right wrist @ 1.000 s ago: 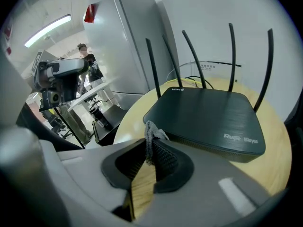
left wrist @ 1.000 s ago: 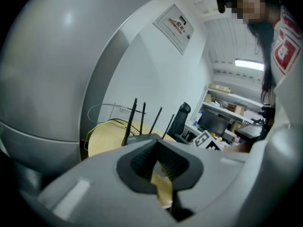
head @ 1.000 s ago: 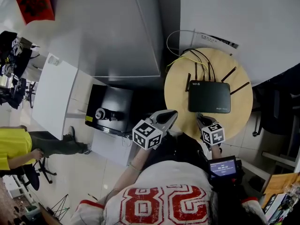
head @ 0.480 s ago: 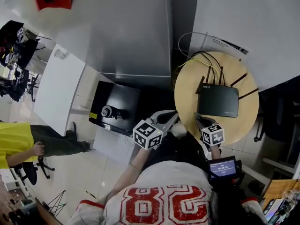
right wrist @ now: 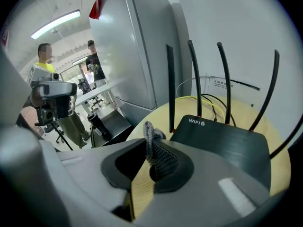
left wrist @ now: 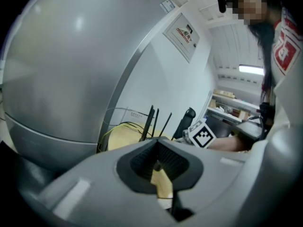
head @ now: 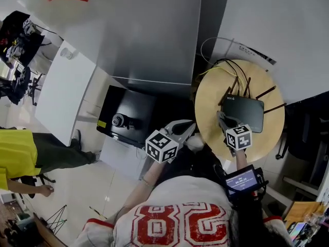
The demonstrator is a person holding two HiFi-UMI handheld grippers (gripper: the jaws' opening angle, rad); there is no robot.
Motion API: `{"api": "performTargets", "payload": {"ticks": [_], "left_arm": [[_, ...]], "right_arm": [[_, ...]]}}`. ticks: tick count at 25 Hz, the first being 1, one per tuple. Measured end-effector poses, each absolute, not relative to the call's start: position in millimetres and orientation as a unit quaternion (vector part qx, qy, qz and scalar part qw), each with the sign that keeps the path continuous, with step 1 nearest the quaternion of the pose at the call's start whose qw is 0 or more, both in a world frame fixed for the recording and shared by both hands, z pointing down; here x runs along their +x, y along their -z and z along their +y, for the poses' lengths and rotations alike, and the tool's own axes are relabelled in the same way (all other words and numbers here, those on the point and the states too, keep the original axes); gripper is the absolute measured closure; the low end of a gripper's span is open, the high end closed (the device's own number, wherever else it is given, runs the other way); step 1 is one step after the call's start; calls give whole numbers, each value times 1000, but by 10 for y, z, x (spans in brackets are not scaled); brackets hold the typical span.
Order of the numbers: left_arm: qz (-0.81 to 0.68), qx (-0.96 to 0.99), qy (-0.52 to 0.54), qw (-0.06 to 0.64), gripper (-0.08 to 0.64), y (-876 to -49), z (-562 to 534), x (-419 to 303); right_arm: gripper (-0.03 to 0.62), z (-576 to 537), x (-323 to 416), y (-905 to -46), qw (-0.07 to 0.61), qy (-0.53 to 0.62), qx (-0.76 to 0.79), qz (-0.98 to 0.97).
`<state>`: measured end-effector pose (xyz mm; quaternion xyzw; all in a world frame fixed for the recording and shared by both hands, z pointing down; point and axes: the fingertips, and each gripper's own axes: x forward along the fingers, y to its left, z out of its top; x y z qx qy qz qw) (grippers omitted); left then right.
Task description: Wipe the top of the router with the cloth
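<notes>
Over at the right of the head view, the router (head: 242, 113) lies flat on the round wooden counter (head: 267, 135), its antennas (right wrist: 169, 86) upright and cables (head: 226, 68) trailing off the far edge. The right gripper (head: 222, 119) has its fingers closed on a grey cloth (right wrist: 158, 157), held just beside the router's near left corner; whether cloth and router touch cannot be told. The left gripper (head: 186, 127) hangs by the counter's left edge, fingers together with nothing between them. Left of the counter stand a tall grey cabinet (head: 149, 30) and a black box (head: 126, 118); a person in yellow (head: 15, 156) is at far left.
</notes>
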<state>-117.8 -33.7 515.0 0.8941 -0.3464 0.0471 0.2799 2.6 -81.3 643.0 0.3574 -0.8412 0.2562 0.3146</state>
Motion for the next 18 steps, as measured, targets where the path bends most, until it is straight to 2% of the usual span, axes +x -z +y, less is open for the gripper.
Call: {"api": "performTargets", "payload": {"ticks": [11,18], "left_arm": [[-383,878,-41,284,560,-5136,-345,-1440],[-380,879,-40,285,560,-5156,-358,-1406]], "right_arm": [[555,-1277,-34,-6507,378,-222,329,-836],[555,-1098,-29,-6602,379,-240,326,-832]]}}
